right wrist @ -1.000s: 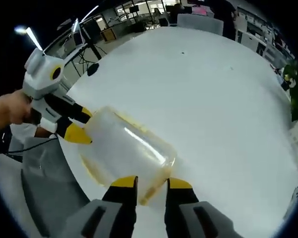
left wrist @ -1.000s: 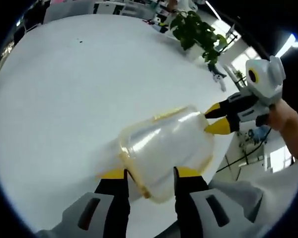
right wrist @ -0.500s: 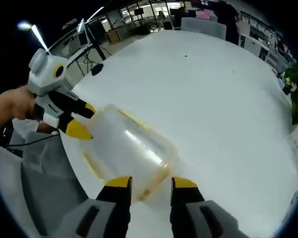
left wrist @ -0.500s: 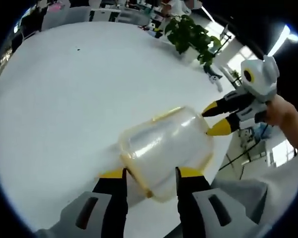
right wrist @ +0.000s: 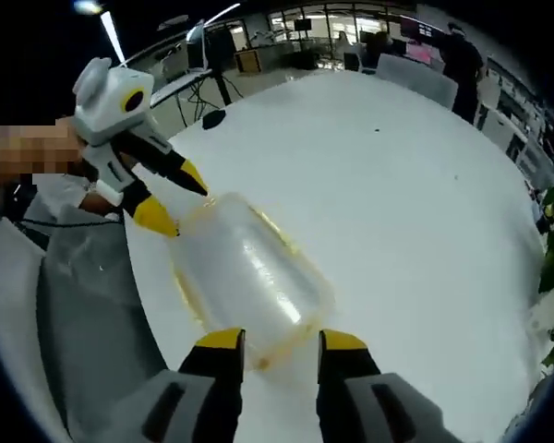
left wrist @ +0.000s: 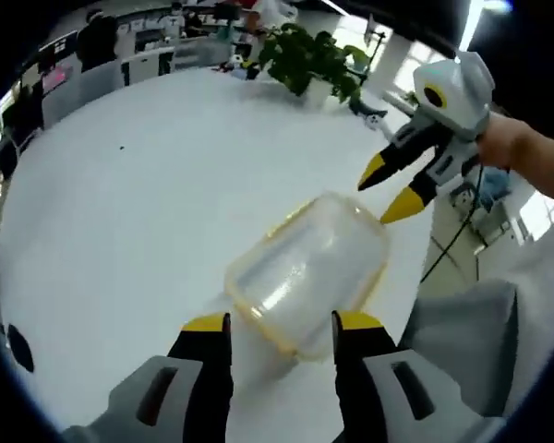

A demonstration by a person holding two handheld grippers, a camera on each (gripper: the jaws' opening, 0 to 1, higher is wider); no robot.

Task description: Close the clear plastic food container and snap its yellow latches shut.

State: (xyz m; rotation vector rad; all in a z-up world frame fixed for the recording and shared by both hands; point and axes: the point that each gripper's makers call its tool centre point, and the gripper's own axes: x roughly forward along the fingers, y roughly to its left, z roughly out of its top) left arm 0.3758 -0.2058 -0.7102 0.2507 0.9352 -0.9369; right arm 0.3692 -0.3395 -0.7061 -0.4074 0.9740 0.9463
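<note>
A wide white surface [left wrist: 120, 212] spans an open office; a leafy potted plant [left wrist: 307, 60] stands at its edge, desks behind.

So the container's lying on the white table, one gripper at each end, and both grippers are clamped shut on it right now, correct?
Not quite. The container does lie on the white table with a gripper at each end, but both are open. The left gripper view shows the left gripper with its jaws spread at the near end, and the right gripper parted at the far end, gripping nothing.
</note>
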